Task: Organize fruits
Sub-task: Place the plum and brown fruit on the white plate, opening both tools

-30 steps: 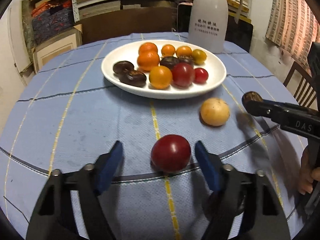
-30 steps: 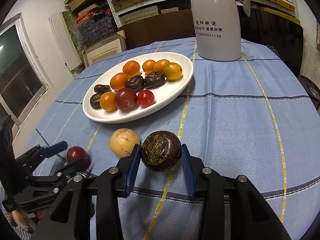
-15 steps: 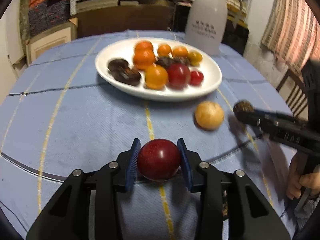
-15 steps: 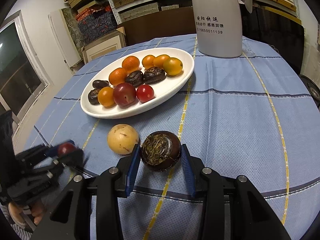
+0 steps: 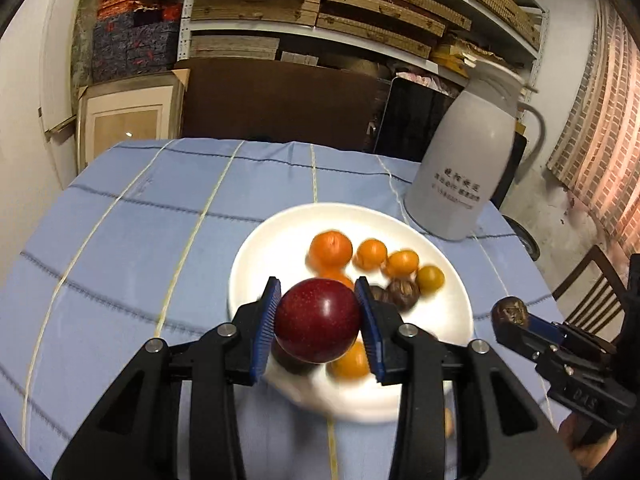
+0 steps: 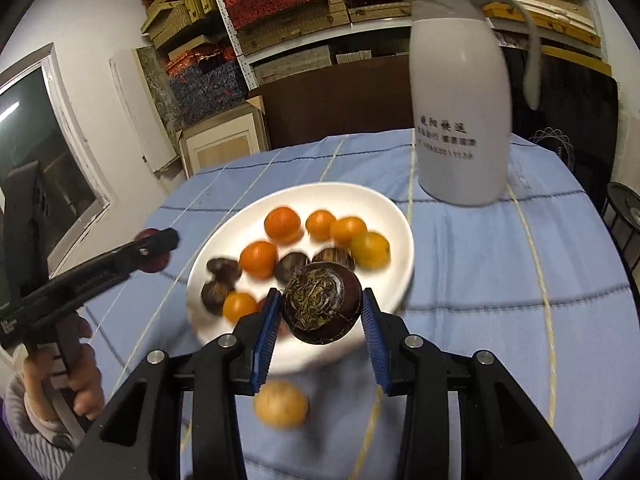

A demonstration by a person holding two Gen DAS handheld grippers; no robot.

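My left gripper (image 5: 318,326) is shut on a dark red plum (image 5: 318,326) and holds it in the air above the near part of the white plate (image 5: 452,312). My right gripper (image 6: 322,308) is shut on a round dark brown fruit (image 6: 322,308) with a rough dried top, also lifted over the plate (image 6: 396,216). The plate carries several orange citrus fruits (image 6: 282,224), dark brown fruits and a yellow one (image 6: 370,249). A pale yellow round fruit (image 6: 281,403) lies on the cloth below the right gripper. From the left wrist camera, the right gripper (image 5: 510,314) shows at the right edge with its brown fruit.
A white thermos jug (image 6: 460,92) stands behind the plate on the right. The table has a blue checked cloth (image 5: 128,248). A wooden chair (image 5: 588,284) stands at the right. Shelves with boxes fill the back wall. A hand in a grey sleeve (image 6: 76,368) holds the left gripper.
The left gripper closed on the red plum and lifted it off the cloth toward the plate. The right gripper rose with the brown fruit, leaving the yellow fruit below.
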